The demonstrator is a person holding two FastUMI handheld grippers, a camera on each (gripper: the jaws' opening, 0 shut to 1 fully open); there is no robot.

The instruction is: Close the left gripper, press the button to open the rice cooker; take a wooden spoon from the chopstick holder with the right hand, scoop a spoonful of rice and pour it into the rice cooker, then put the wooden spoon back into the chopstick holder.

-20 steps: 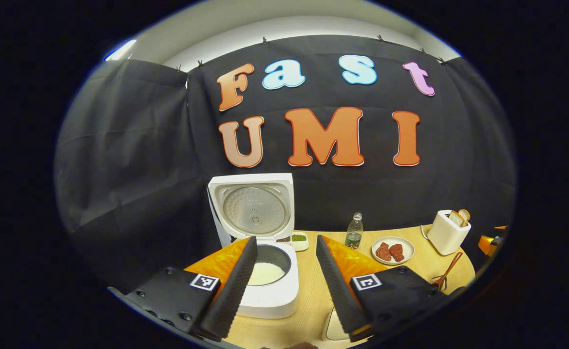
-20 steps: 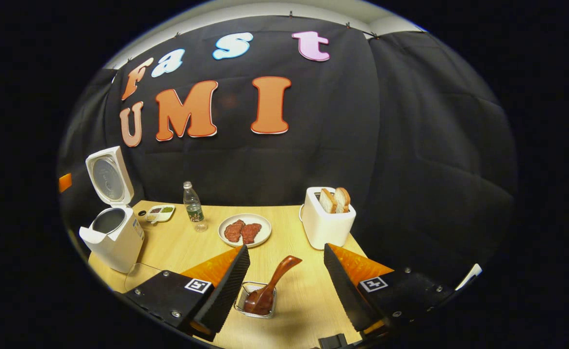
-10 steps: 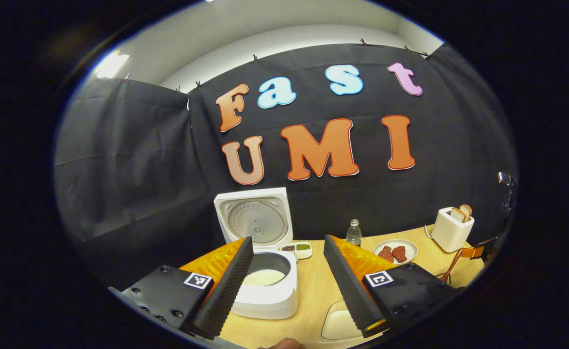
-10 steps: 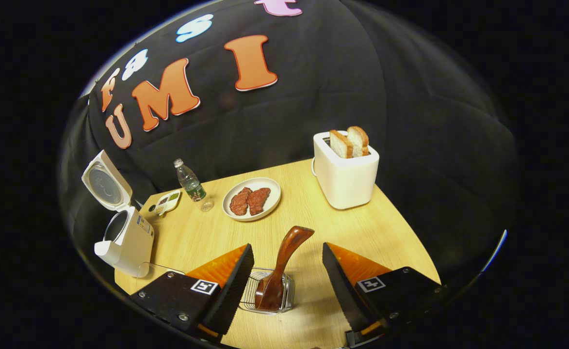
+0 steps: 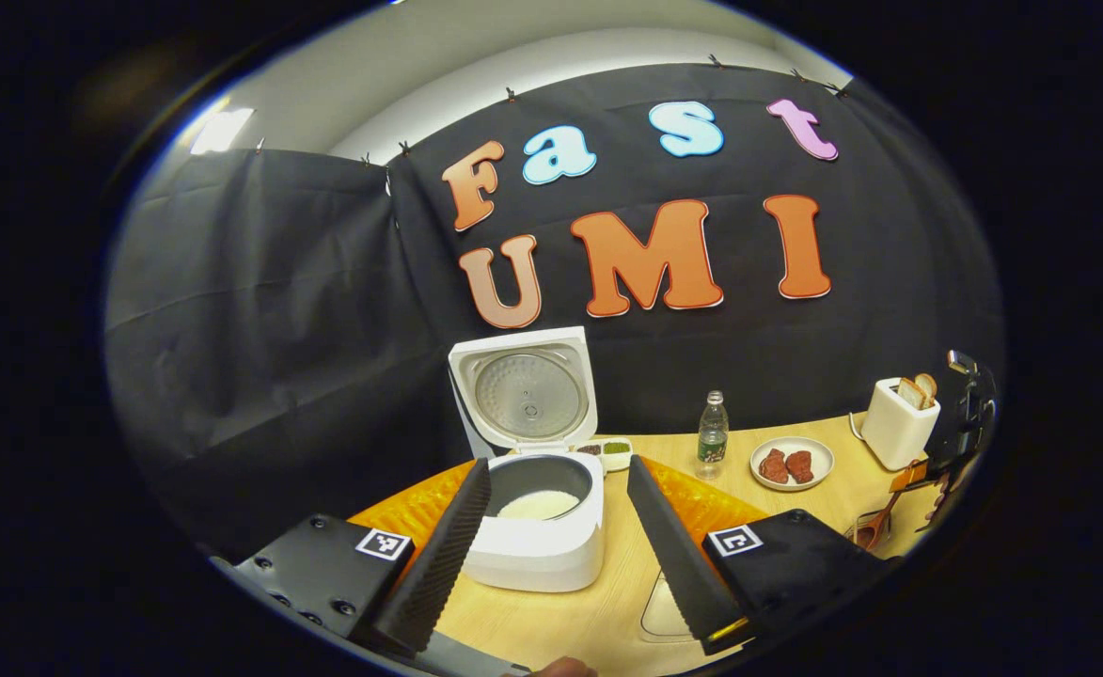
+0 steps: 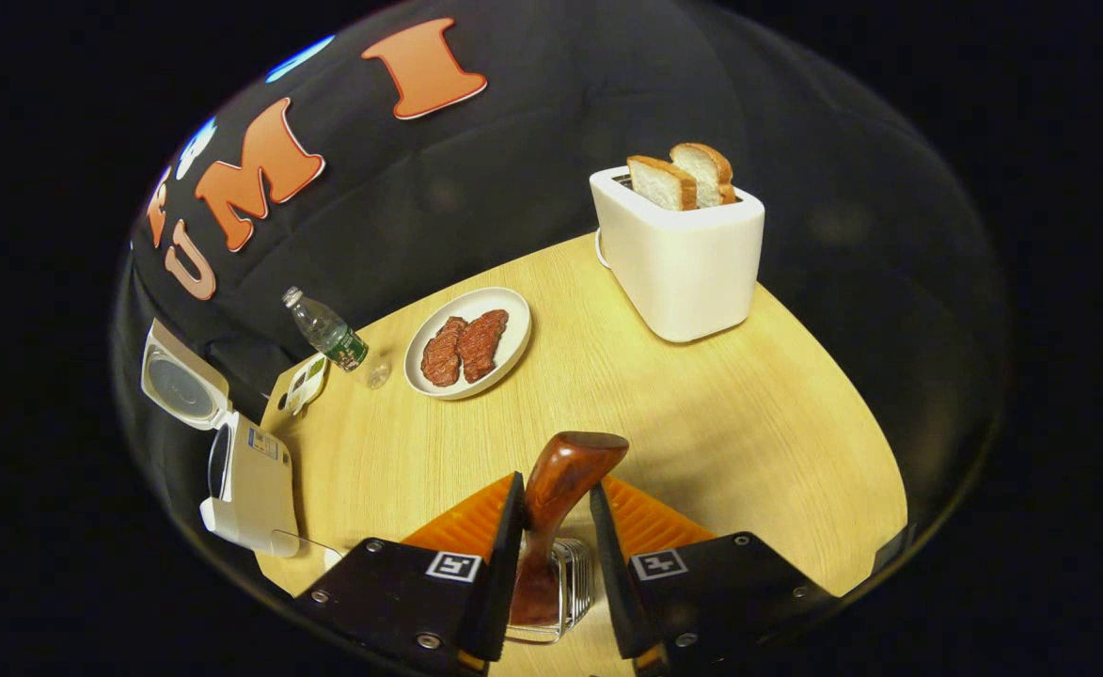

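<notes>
Clamping your right tongs (image 6: 551, 555) on the wooden spoon (image 6: 560, 489) standing in the chopstick holder (image 6: 570, 588), left tongs (image 5: 551, 555) apart over the open rice cooker (image 5: 537, 512).

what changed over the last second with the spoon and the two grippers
The right gripper came down over the chopstick holder and closed its fingers from wide apart onto the wooden spoon handle, which still stands in the holder. The left gripper stayed open, drifting only slightly in front of the rice cooker. The cooker's lid stayed up, with rice inside.
</notes>
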